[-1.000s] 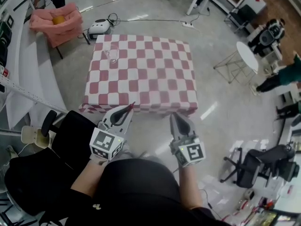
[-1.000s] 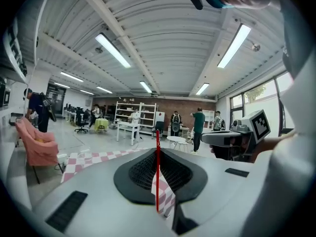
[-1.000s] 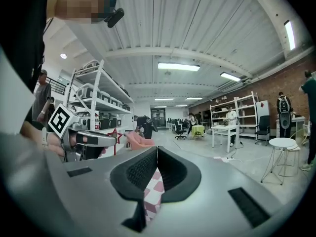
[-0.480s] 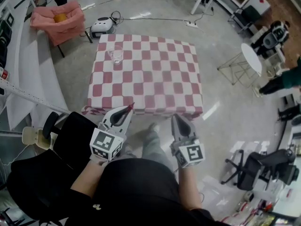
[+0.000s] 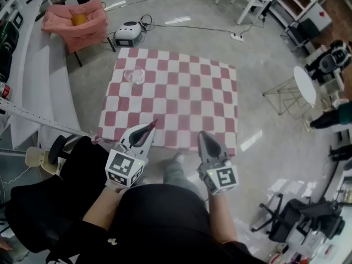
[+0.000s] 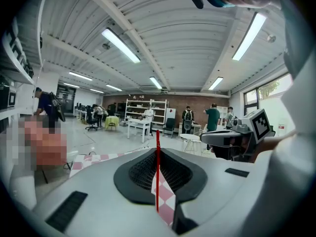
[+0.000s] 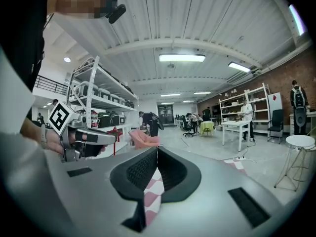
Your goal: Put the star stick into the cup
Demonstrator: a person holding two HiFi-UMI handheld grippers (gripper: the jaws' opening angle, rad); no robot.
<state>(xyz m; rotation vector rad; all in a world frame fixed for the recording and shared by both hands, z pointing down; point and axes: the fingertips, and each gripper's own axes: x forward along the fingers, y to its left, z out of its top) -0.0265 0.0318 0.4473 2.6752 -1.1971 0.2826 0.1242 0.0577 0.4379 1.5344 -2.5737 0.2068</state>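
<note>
A clear glass cup [image 5: 133, 75] stands near the far left corner of the table with the red-and-white checked cloth [image 5: 181, 98]. My left gripper [image 5: 149, 126] hovers just off the table's near edge, shut on the thin red star stick [image 6: 157, 172]; the stick's red tip [image 5: 154, 123] pokes past the jaws. The star end [image 7: 116, 131] shows beside the left gripper in the right gripper view. My right gripper [image 5: 202, 135] hangs level with the left one, a little to its right, shut and holding nothing. Both are well short of the cup.
A pink chair holding an orange thing [image 5: 77, 20] and a white device [image 5: 127, 33] sit on the floor beyond the table. A white round table [image 5: 304, 84] stands to the right, a black office chair [image 5: 297, 227] at lower right. People stand in the background.
The table and cup have slid nearer and lower in the head view. Both grippers keep their places and stay shut, the stick still in the left one.
</note>
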